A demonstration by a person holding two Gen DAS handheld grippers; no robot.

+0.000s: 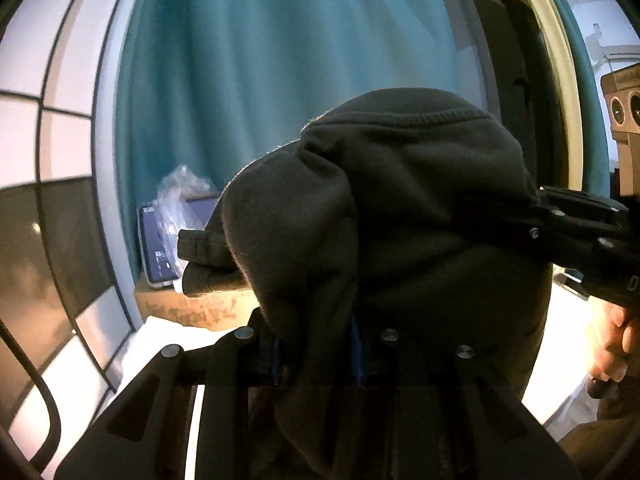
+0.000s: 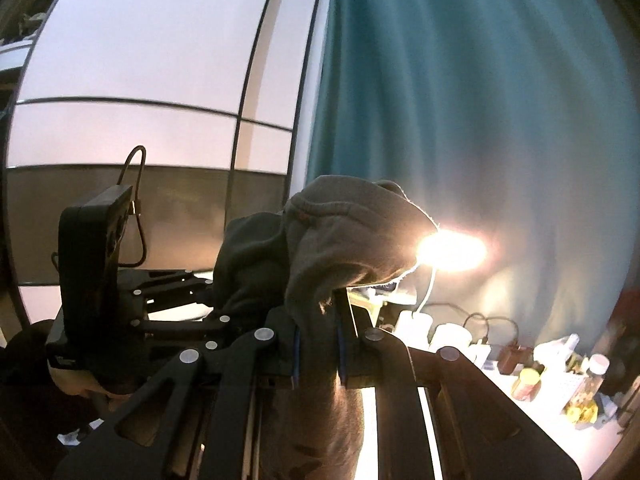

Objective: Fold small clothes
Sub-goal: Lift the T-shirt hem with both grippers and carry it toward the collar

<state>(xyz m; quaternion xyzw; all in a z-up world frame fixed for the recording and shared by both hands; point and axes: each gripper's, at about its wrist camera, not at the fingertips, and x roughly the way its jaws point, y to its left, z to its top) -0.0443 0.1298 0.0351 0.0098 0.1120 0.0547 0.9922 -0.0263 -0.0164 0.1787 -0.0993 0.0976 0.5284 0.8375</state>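
Observation:
A dark grey fleece garment (image 1: pixel 400 208) hangs bunched between both grippers, held up in the air. In the left wrist view my left gripper (image 1: pixel 318 356) is shut on its cloth, which drapes over the fingers. My right gripper (image 1: pixel 560 220) reaches in from the right, pinching the same garment. In the right wrist view my right gripper (image 2: pixel 318 354) is shut on the garment (image 2: pixel 340 240), and the left gripper (image 2: pixel 208 304) grips it from the left side. The garment's hem stitching shows on top.
A teal curtain (image 1: pixel 280 60) hangs behind. A white paneled wall (image 2: pixel 140 60) is at left. A tablet (image 1: pixel 160 248) and cardboard box (image 1: pixel 192 312) sit on the white table. A lit lamp (image 2: pixel 452 248), bottles and jars (image 2: pixel 528 376) stand at right.

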